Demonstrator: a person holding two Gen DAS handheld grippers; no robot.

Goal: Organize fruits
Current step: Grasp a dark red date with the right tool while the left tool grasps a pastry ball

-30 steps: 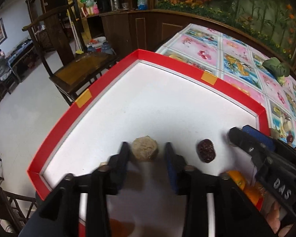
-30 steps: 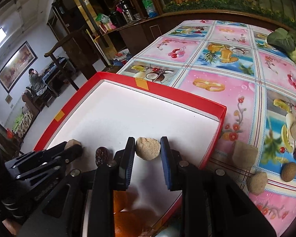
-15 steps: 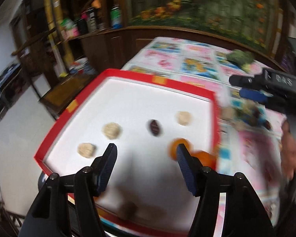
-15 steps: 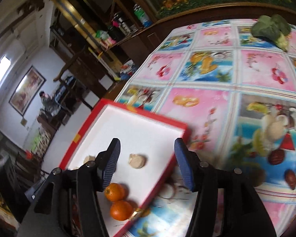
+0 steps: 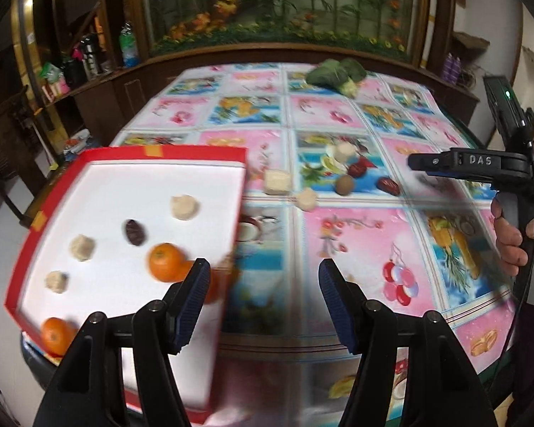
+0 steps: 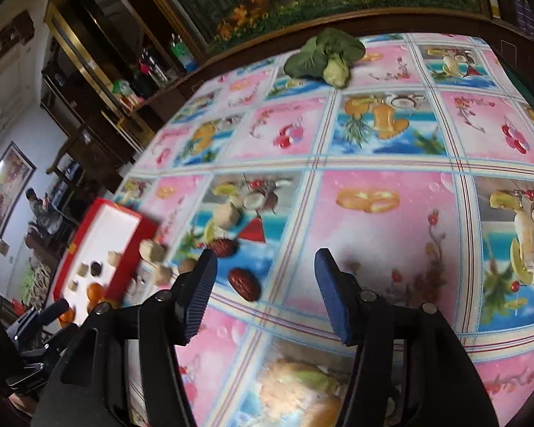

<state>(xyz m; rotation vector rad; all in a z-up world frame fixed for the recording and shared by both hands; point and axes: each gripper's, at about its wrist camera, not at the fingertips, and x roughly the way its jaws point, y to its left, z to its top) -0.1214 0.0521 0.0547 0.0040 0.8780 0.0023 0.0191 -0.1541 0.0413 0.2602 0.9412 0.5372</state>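
Both tongs are held wide apart and grip nothing; the left tongs (image 5: 263,277) are raised over the red tray's (image 5: 46,213) right rim; oranges (image 5: 165,262), a date and pale pieces are seen inside; the right tongs (image 6: 265,270) hover above the worktop (image 6: 373,163), near a loose date (image 6: 244,283)

The only readable text is "DAS", in white letters on the black body of the right gripper (image 5: 414,162), seen at about three o'clock in the left wrist view; nothing else there can be read.
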